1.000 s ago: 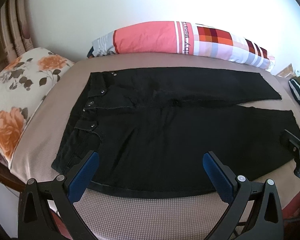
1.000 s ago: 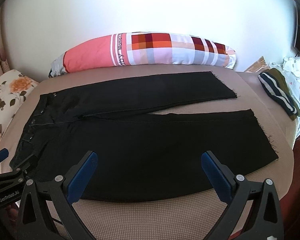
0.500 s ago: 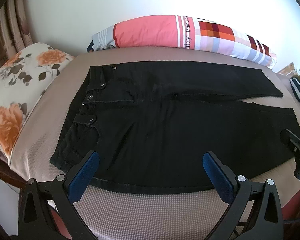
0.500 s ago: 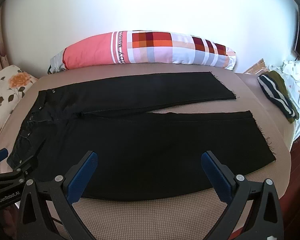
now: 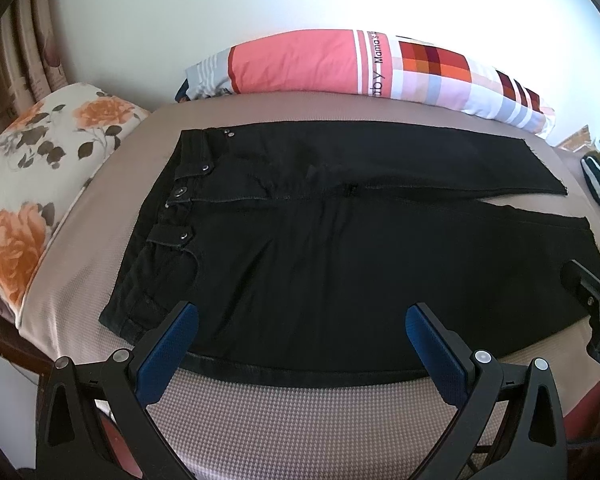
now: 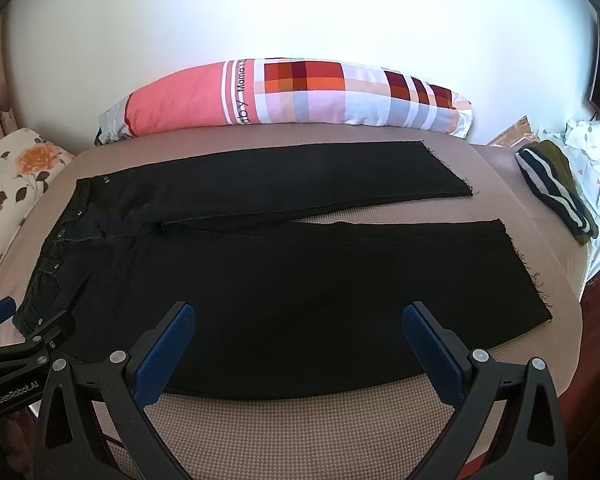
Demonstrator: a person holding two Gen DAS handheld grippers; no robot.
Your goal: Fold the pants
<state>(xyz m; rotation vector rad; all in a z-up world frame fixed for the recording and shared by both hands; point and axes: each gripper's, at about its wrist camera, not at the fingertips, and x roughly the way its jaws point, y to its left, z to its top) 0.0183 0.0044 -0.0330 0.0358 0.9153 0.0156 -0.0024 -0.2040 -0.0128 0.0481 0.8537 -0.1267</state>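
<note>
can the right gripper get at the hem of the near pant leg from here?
Probably yes. The right gripper is open and holds nothing, hovering over the near edge of the pants. The near leg hem lies flat, off to its right, with nothing between.

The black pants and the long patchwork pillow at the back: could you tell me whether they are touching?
Apart. The right wrist view shows a strip of bare bed cover between the pants and the pillow.

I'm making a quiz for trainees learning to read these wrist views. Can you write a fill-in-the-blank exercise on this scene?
1. The pants are coloured ____.
2. Their waistband lies toward the ____ pillow.
3. The two legs lie spread ____, unfolded.
4. Both the left hand-held gripper and the right hand-held gripper have jaws that stand ____.

Missing words: black; floral; apart; open
</note>
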